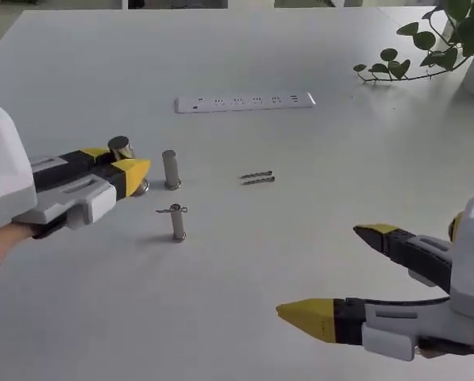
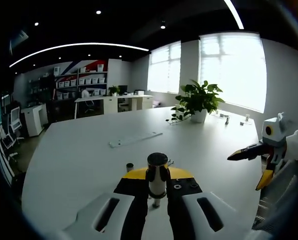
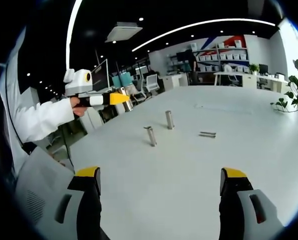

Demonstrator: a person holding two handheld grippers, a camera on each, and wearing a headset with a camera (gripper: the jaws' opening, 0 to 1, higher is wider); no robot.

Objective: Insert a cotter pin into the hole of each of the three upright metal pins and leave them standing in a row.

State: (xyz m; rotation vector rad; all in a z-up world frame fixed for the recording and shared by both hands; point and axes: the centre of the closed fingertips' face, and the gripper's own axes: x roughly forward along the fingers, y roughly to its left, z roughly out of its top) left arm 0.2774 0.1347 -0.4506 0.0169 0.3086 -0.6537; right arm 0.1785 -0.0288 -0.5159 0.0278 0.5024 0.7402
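Note:
My left gripper [image 1: 122, 163] is shut on an upright metal pin [image 1: 121, 147] at the table's left; its own view shows that pin [image 2: 157, 186] clamped between the yellow tips [image 2: 158, 173]. Just right of it stands a bare second pin [image 1: 171, 169]. In front, a third pin [image 1: 178, 225] stands with a cotter pin [image 1: 171, 210] through its top. Two loose cotter pins [image 1: 257, 178] lie side by side to the right. My right gripper [image 1: 333, 273] hangs open at the lower right, well away from the pins [image 3: 151, 136], with nothing between its fingers [image 3: 161, 175].
A white power strip [image 1: 244, 101] lies across the far middle of the white table [image 1: 316, 159]. A trailing green plant [image 1: 435, 40] in a white pot stands at the far right corner. Desks and shelves stand beyond the table.

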